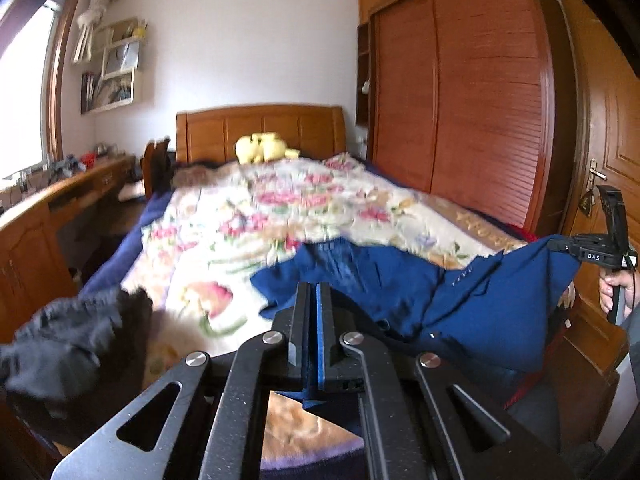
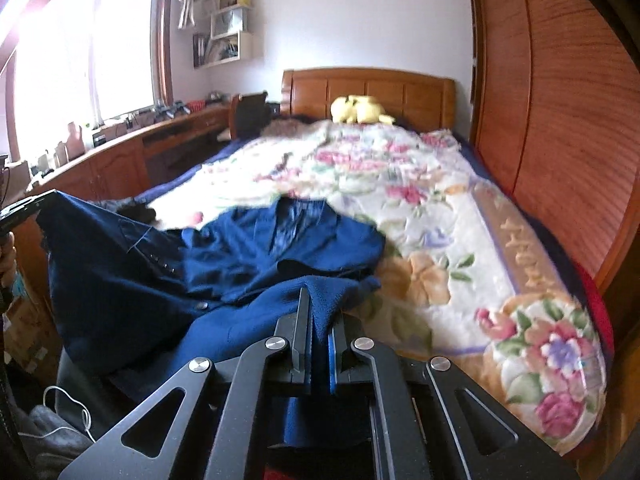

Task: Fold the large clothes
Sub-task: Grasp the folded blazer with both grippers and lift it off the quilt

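Observation:
A large dark blue jacket (image 1: pixel 452 292) is held stretched over the foot of the bed, its collar end lying on the floral blanket (image 1: pixel 248 216). My left gripper (image 1: pixel 316 292) is shut on one edge of the jacket. My right gripper (image 2: pixel 316 300) is shut on another edge of the jacket (image 2: pixel 248 256). The right gripper also shows in the left wrist view (image 1: pixel 560 245) at the far right, clamping a raised corner. The left gripper shows at the left edge of the right wrist view (image 2: pixel 34 204), holding the opposite corner up.
A black garment (image 1: pixel 72 340) lies bunched at the bed's near left corner. A yellow plush toy (image 1: pixel 264 146) sits by the wooden headboard. A wooden wardrobe (image 1: pixel 472 92) lines the right side, a door (image 1: pixel 608 128) beyond it. A long desk (image 2: pixel 120 148) runs under the window.

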Available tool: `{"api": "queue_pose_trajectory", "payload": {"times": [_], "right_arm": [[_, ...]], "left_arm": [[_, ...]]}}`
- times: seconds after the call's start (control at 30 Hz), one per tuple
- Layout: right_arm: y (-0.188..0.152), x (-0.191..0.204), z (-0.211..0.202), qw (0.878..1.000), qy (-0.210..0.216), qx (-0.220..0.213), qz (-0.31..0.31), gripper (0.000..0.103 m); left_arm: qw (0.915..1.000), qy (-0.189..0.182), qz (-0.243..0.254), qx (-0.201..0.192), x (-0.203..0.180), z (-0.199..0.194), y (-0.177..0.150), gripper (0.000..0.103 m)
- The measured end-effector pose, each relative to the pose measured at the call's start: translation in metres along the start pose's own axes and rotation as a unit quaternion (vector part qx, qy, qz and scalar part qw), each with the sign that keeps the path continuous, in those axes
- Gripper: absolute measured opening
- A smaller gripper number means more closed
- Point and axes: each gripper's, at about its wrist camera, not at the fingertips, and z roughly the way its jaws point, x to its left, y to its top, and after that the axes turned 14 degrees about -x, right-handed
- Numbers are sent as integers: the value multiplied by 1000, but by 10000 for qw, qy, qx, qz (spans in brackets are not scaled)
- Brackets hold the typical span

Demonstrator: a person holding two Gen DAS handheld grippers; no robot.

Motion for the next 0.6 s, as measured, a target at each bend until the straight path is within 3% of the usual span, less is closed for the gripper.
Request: {"api": "queue_pose_trajectory", "payload": {"times": [0.23,0.43,0.6], "right_arm": [[17,-3,-47,9990,-60,-450,-52,5],[23,-7,-87,9969,-78,-777,23,5],[13,-21,-70,9974,-221,-679,105,5]], "left_arm": [[9982,-155,236,-532,-16,-22,44,3],[9961,-282,249,-804,-20,-35,62,3],[9971,-106,234,-710,-6,-8,53,3]]}}
